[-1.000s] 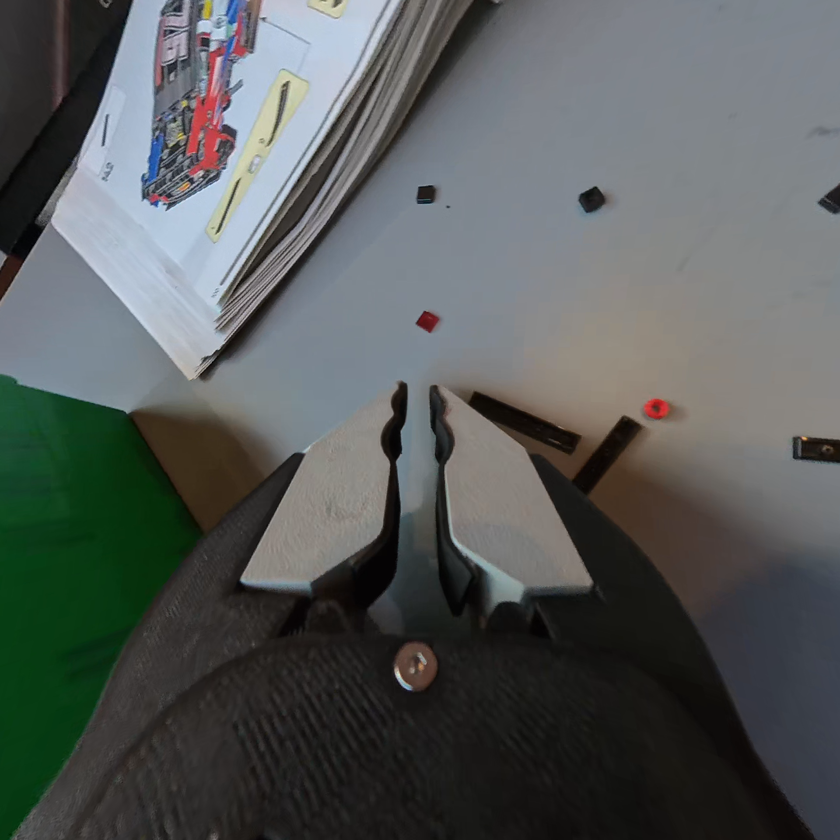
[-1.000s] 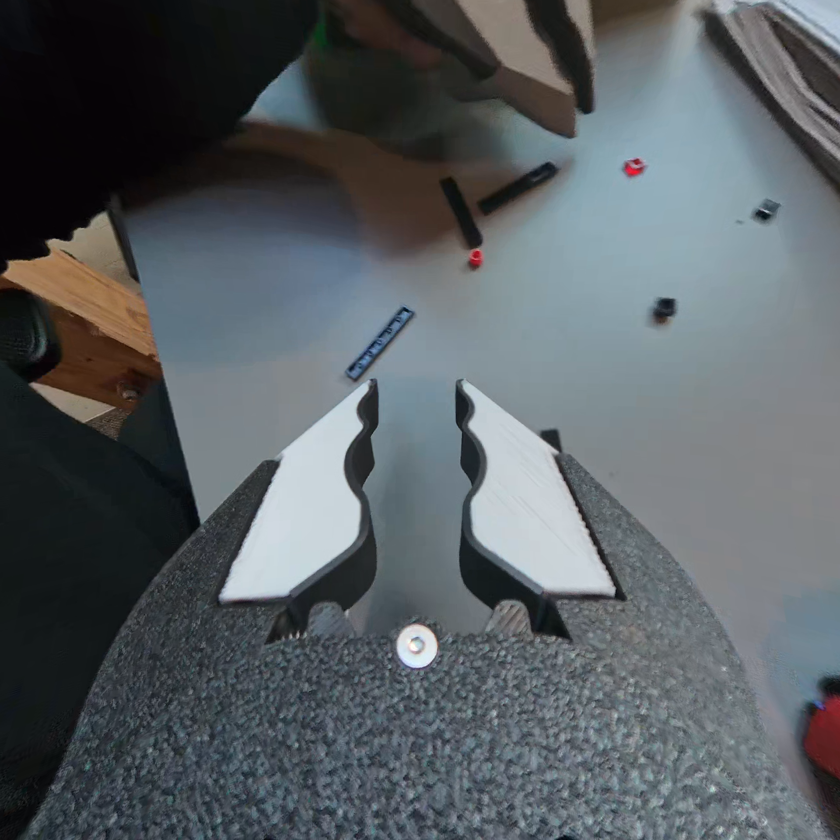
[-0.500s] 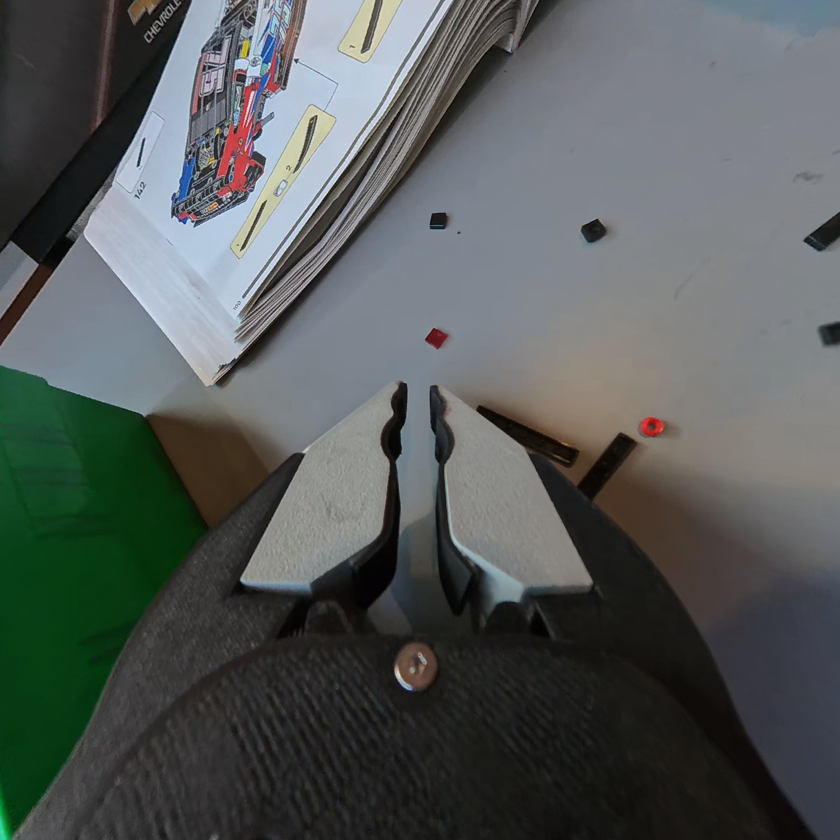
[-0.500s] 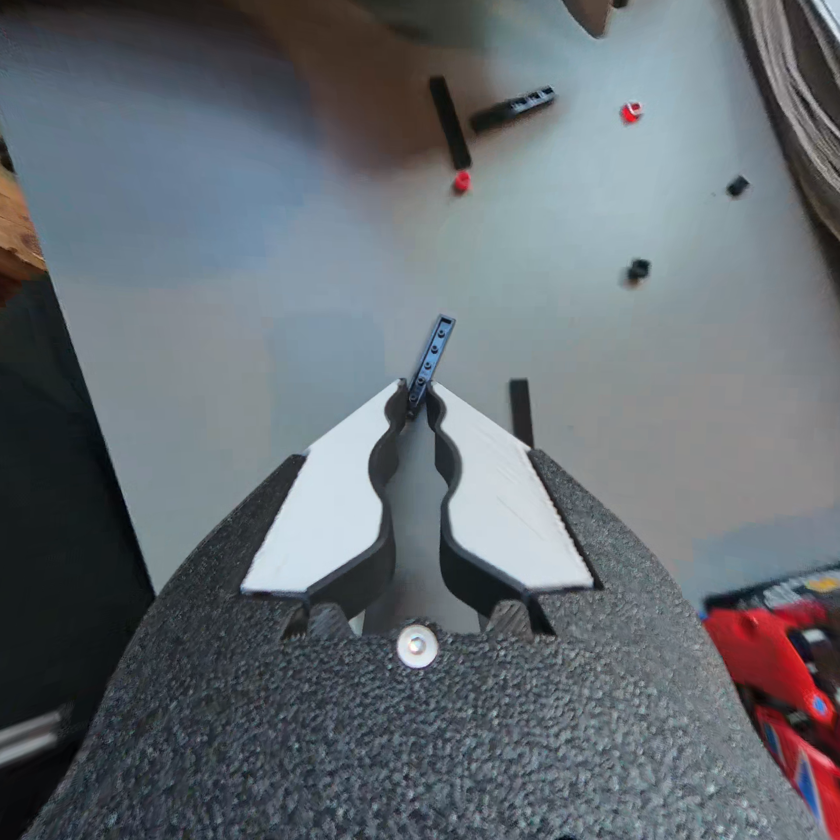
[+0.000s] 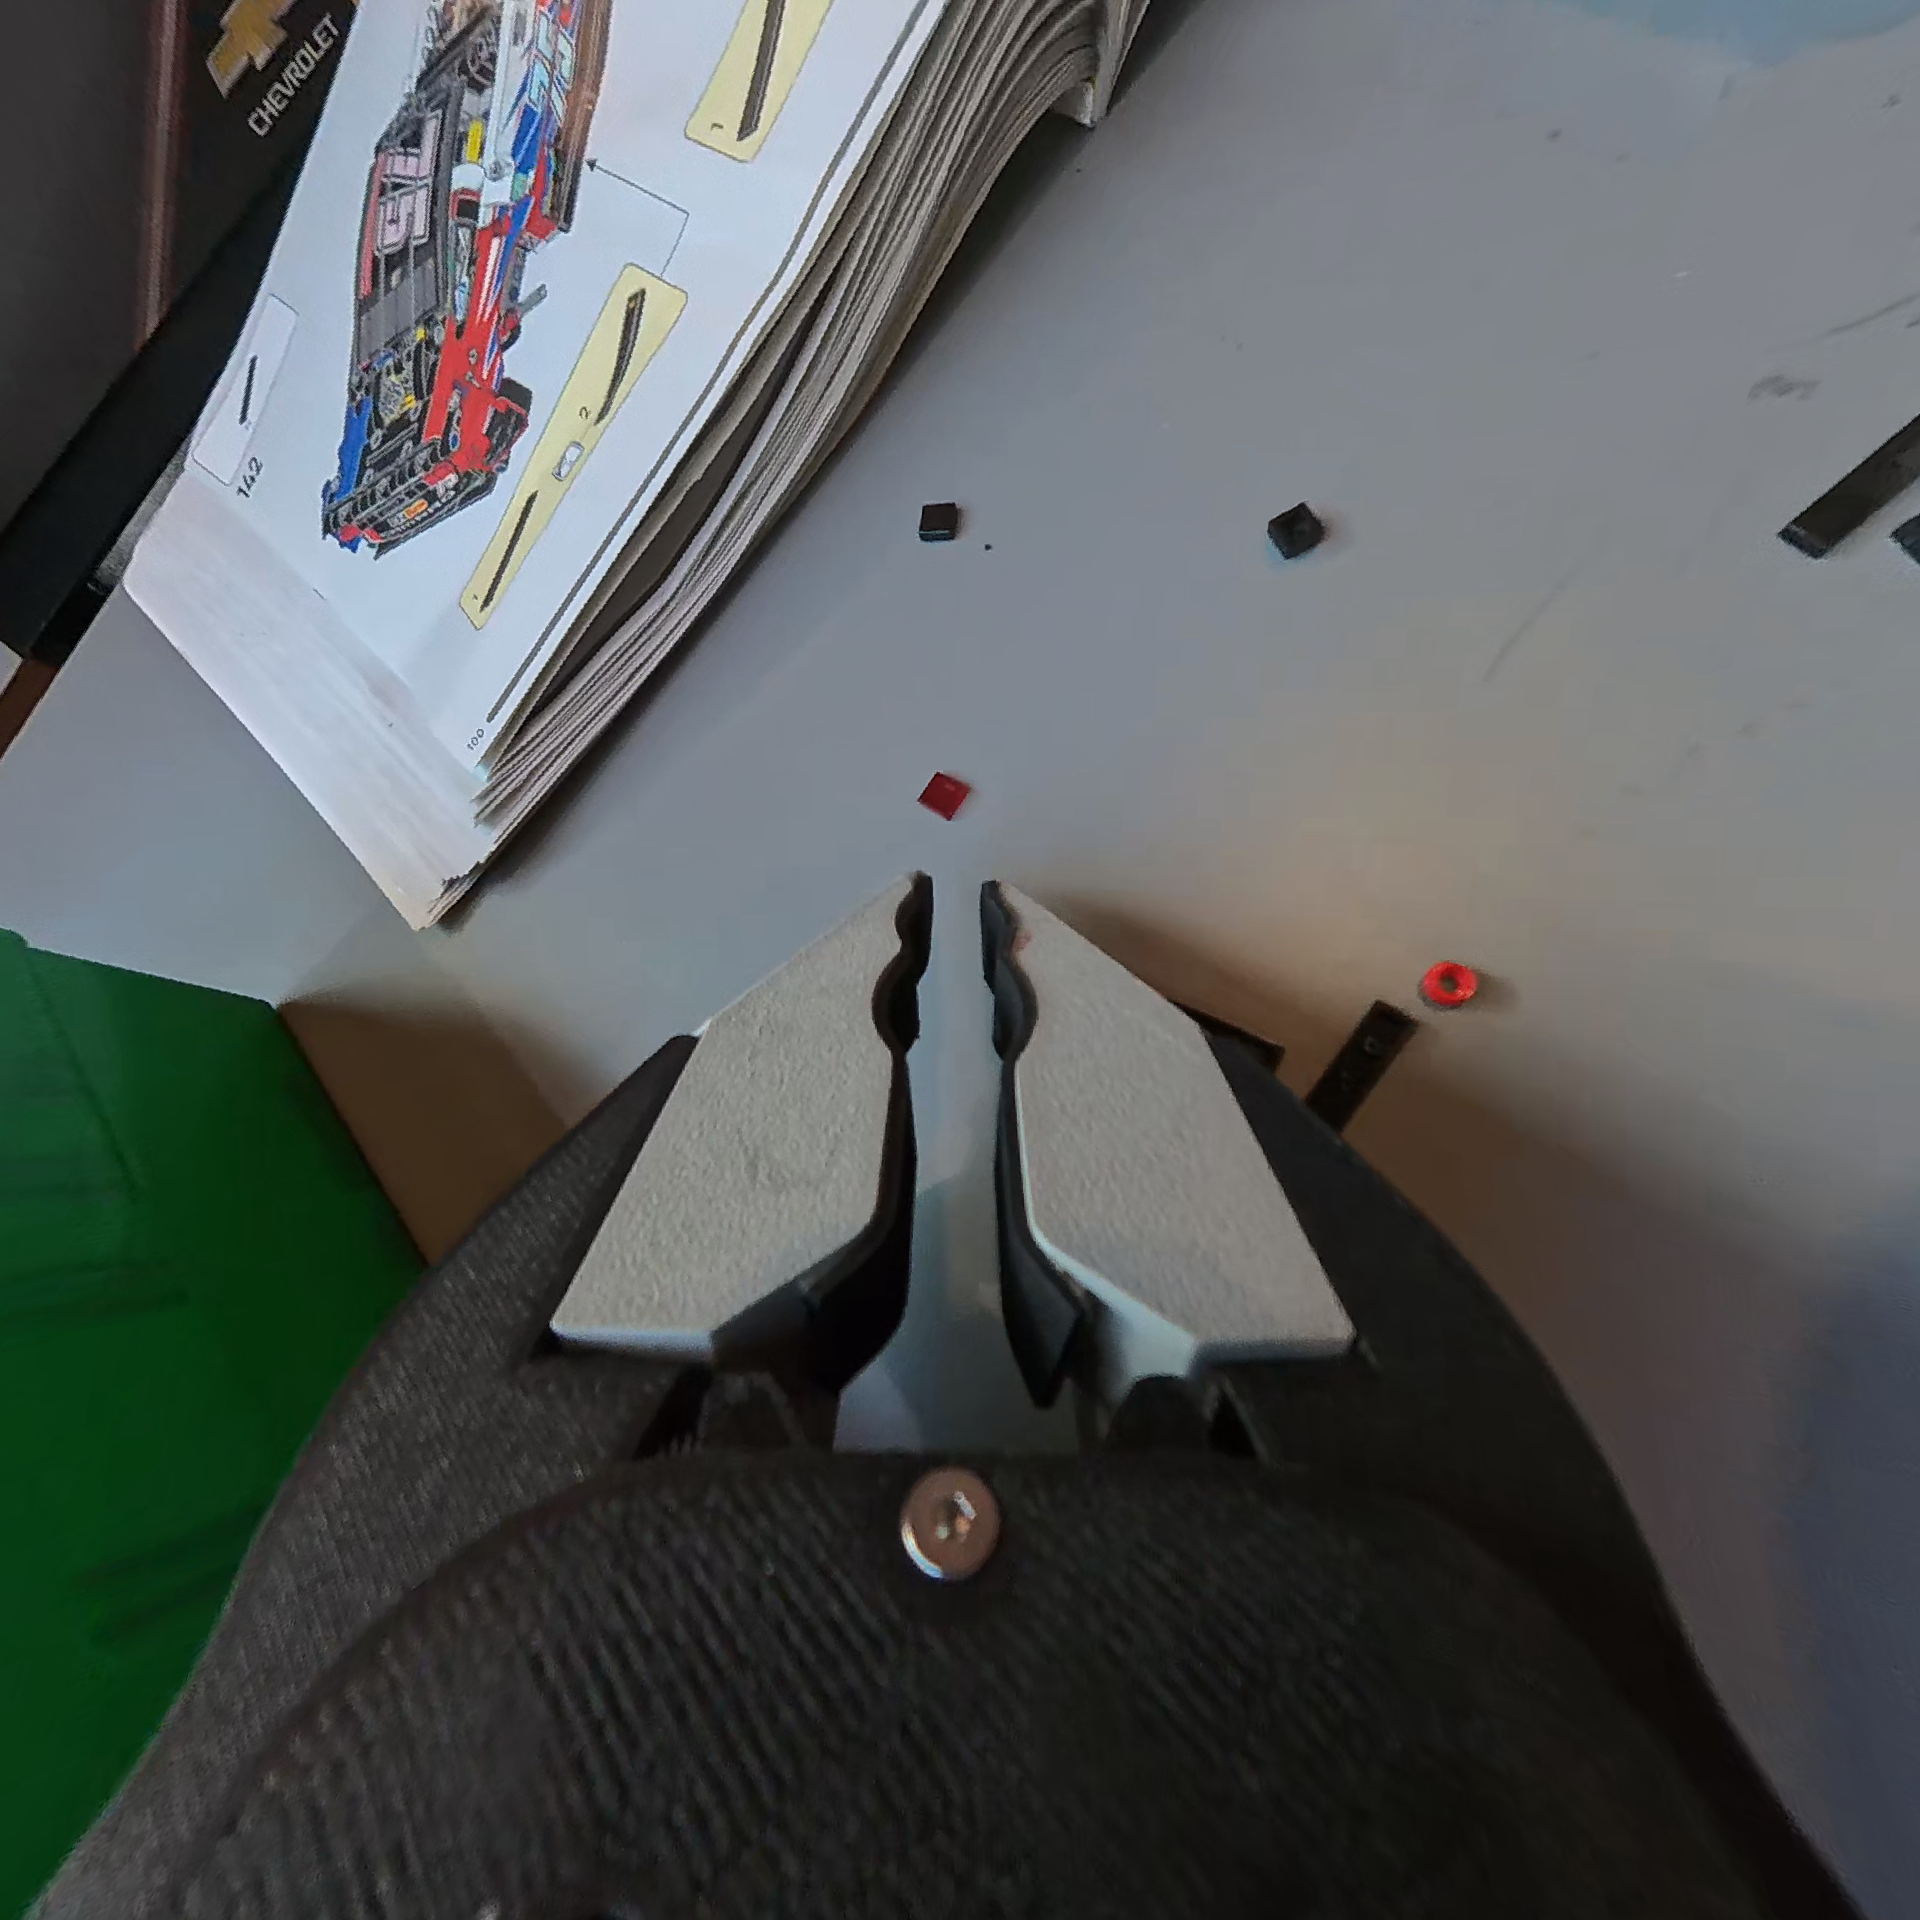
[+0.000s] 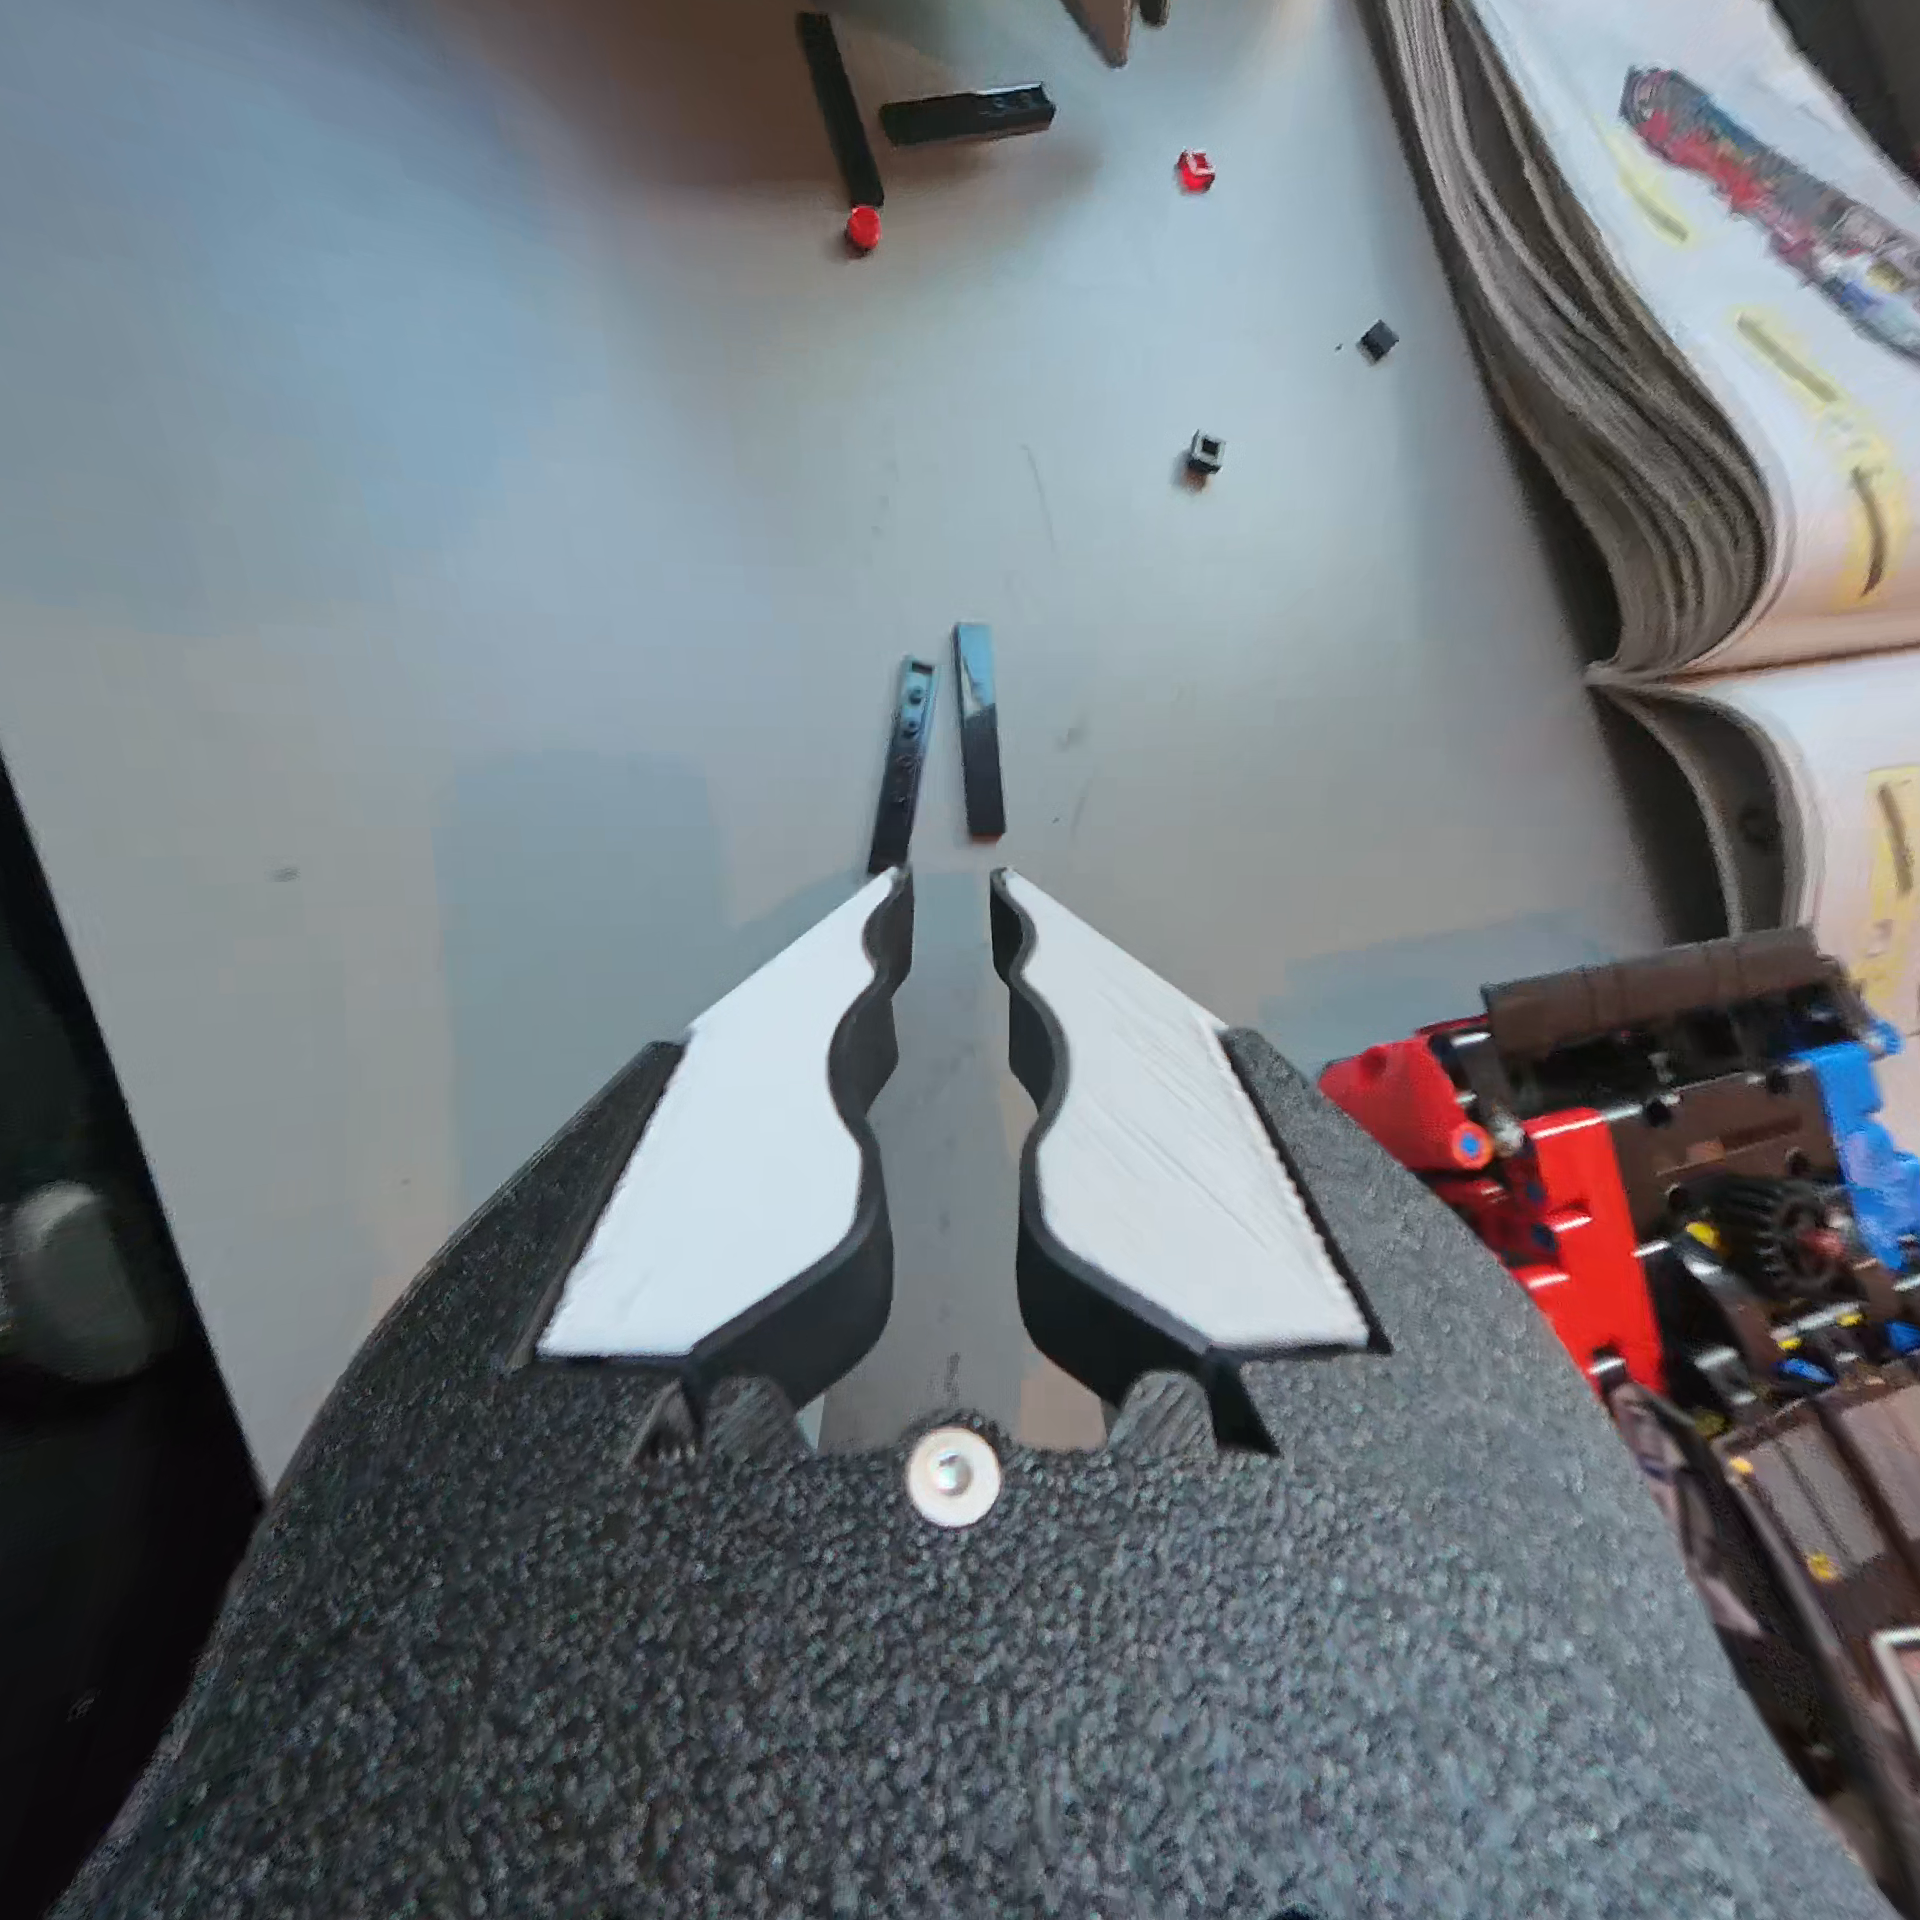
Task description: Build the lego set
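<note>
Right gripper (image 6: 951, 883), jaws slightly parted, holds nothing; two black strips (image 6: 904, 764) lie just ahead, mid-tabletop (image 6: 416, 520). I'd straddle one strip squarely before closing. Left gripper (image 5: 956, 894) hangs nearly closed, empty. Car (image 6: 1621, 1195) sits right.

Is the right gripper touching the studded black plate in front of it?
Cannot tell. In the right wrist view the plate's near end meets the right gripper's left fingertip in the image, but nothing lies between the parted jaws.
</note>
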`<action>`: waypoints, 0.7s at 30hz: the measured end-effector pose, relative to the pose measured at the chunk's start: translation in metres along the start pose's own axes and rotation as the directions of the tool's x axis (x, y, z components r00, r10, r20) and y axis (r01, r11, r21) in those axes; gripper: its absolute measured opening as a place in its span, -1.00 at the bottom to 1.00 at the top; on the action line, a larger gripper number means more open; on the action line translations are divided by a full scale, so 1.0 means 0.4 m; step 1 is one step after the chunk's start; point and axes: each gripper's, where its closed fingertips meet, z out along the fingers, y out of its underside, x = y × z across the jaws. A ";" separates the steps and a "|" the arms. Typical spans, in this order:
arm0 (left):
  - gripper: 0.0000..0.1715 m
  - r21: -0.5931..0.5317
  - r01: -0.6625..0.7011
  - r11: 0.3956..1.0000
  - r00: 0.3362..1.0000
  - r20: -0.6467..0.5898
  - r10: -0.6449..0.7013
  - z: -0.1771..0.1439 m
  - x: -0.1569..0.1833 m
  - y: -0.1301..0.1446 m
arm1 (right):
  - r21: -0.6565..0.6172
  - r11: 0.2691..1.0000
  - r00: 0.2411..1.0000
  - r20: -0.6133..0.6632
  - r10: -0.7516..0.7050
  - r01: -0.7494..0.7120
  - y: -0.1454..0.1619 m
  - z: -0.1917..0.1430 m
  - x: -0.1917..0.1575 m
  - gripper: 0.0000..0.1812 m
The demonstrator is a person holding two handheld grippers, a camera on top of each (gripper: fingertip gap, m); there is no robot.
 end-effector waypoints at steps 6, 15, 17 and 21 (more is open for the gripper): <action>-0.85 0.139 -0.133 0.981 0.988 -0.066 0.143 -0.018 0.080 -0.072 | 0.010 0.987 0.985 0.075 0.156 -0.158 -0.006 0.017 -0.021 -0.81; -0.79 0.224 -0.311 0.924 0.917 -0.185 0.353 -0.015 0.236 -0.102 | -0.008 0.977 0.966 0.148 0.212 -0.214 -0.001 0.046 -0.027 -0.93; -0.79 0.258 -0.351 0.900 0.889 -0.212 0.407 -0.018 0.284 -0.114 | -0.003 0.969 0.956 0.163 0.243 -0.246 -0.003 0.047 -0.028 -0.93; -0.80 0.299 -0.458 0.837 0.825 -0.208 0.526 -0.009 0.365 -0.125 | 0.014 0.937 0.906 0.258 0.335 -0.350 -0.024 0.042 -0.043 -0.93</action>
